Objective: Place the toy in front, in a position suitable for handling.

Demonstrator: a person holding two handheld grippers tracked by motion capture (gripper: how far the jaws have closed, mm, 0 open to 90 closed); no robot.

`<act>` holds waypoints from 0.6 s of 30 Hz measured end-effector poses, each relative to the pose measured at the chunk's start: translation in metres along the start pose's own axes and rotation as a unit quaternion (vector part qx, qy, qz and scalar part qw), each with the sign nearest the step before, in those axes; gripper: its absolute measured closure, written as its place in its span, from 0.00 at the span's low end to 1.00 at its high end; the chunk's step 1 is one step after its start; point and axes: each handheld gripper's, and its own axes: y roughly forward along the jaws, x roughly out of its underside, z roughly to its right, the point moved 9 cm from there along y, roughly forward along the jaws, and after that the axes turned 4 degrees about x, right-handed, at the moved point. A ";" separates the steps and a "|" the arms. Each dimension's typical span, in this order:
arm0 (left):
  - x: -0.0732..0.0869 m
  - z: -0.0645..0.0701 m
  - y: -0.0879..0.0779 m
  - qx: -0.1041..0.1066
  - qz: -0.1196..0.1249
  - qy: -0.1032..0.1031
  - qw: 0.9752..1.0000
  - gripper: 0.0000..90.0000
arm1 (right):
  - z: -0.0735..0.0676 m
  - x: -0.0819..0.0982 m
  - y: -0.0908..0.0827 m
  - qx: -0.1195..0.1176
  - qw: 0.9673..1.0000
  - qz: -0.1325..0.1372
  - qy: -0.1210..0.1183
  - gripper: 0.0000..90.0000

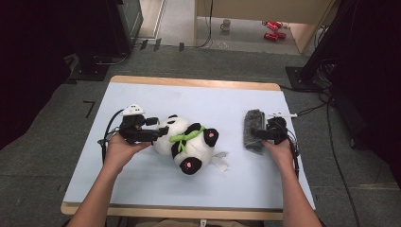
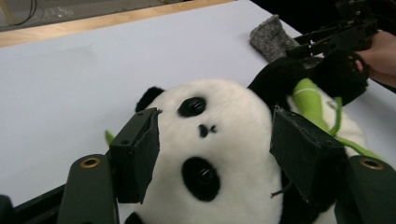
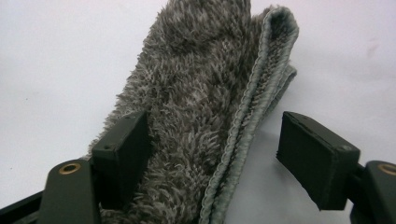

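High view shows my left gripper (image 1: 158,127) at the head of the toy panda (image 1: 189,142), which lies on its back mid-table on the white cover (image 1: 142,184), while my right gripper (image 1: 257,134) sits at the near end of the folded grey towel (image 1: 253,127) off to the right. Left gripper view has my jaws spread on either side of the panda's white face, pads close beside it but not squeezing. Right gripper view shows my jaws apart around the towel's edge, one pad against the pile and the other clear of it.
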 end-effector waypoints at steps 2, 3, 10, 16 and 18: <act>0.004 -0.006 -0.002 0.009 0.000 -0.004 1.000 0.34 | -0.001 0.001 0.002 -0.007 1.000 -0.004 0.003 0.30; 0.004 -0.006 -0.002 0.009 0.000 -0.004 1.000 0.34 | -0.001 0.001 0.002 -0.007 1.000 -0.004 0.003 0.30; 0.022 -0.016 -0.002 0.031 -0.013 0.000 0.999 0.31 | -0.004 0.000 0.006 -0.018 1.000 -0.005 0.000 0.35; 0.032 -0.015 0.008 0.053 -0.022 0.001 0.998 0.27 | -0.006 0.000 0.006 -0.025 1.000 -0.005 -0.003 0.40; 0.034 -0.015 0.011 0.054 -0.027 0.004 0.998 0.27 | -0.006 0.000 0.006 -0.025 1.000 -0.005 -0.004 0.41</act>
